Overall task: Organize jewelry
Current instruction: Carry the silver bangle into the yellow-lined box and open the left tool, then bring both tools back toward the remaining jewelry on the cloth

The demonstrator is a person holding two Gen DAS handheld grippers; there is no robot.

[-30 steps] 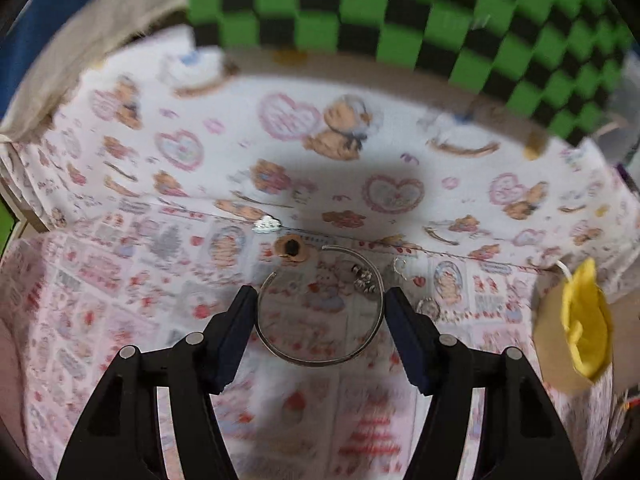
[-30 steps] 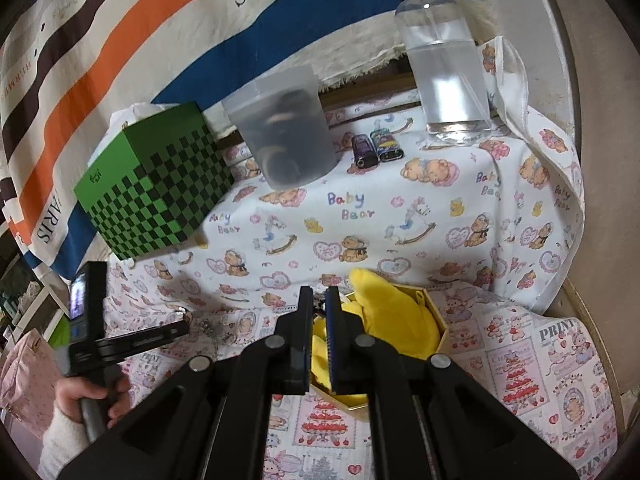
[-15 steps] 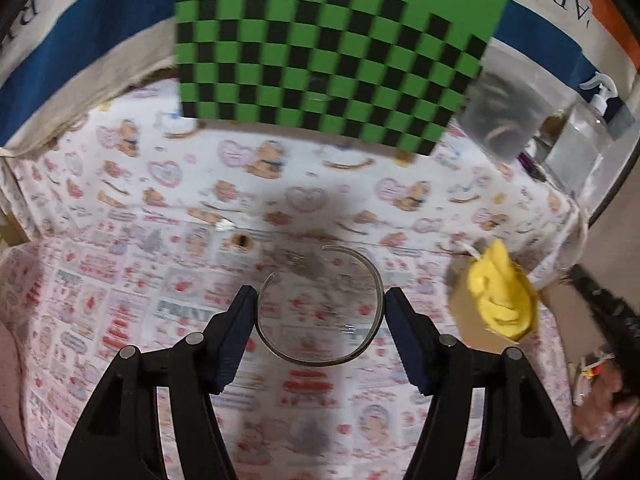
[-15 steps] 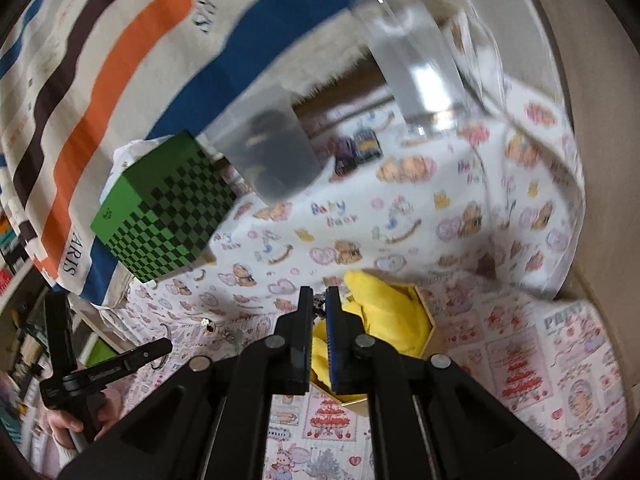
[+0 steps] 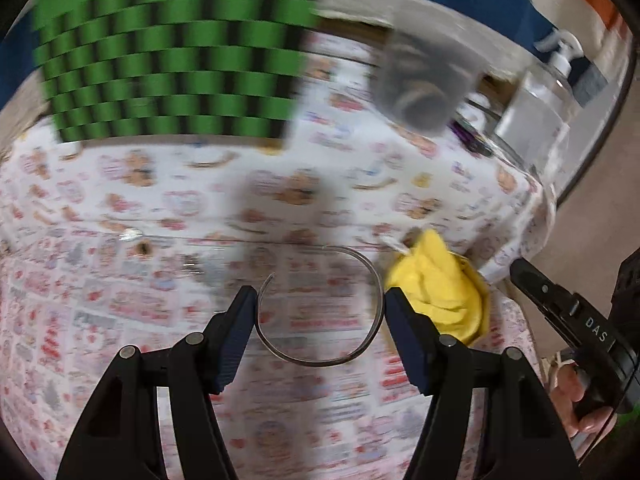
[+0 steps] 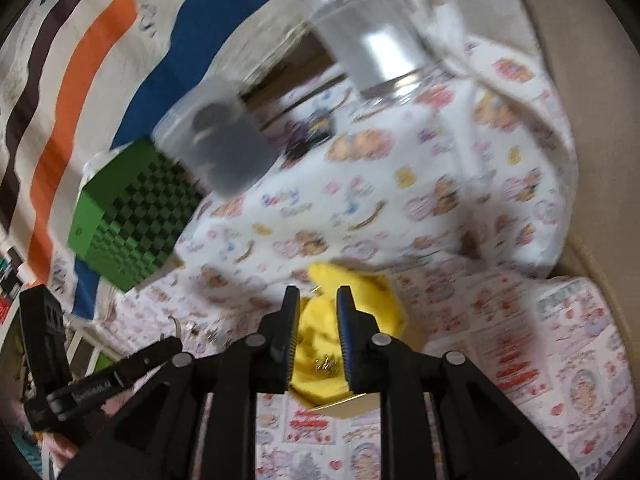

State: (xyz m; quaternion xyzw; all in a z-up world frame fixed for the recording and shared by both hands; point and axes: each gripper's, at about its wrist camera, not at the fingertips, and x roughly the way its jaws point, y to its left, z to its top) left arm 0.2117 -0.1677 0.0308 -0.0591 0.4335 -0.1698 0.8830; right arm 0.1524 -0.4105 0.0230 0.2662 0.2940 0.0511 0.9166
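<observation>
Two handheld grippers work over a white cartoon-print tablecloth (image 5: pixel 168 208), the largest surface in view. Landmark: the small box lined with crumpled yellow cloth (image 6: pixel 356 312), which appears to serve as the jewelry's destination.

Behind and to the left of the yellow-lined box stands a green-and-black checkered cube (image 6: pixel 132 220). Directly behind the box, further back, are a frosted translucent plastic cup (image 6: pixel 224 140) and a clear pump bottle (image 6: pixel 372 40); both are blurred.

The left gripper (image 5: pixel 320 312) holds a thin open silver wire bangle (image 5: pixel 320 304) across its width, fingers spread wide and bearing on opposite sides of the hoop. The bangle hangs just left of the box, clear of the tablecloth as far as can be judged; this grip likely keeps the hoop level for transfer.

The right gripper (image 6: pixel 318 336) hovers directly over the box, jaws parted narrowly and empty. Beneath them a small gold-coloured trinket (image 6: pixel 328 365) lies on the yellow cloth. Judged step: delivering the bangle into the box.

A few small loose pieces (image 5: pixel 138 240) lie on the tablecloth well left of the box.
</observation>
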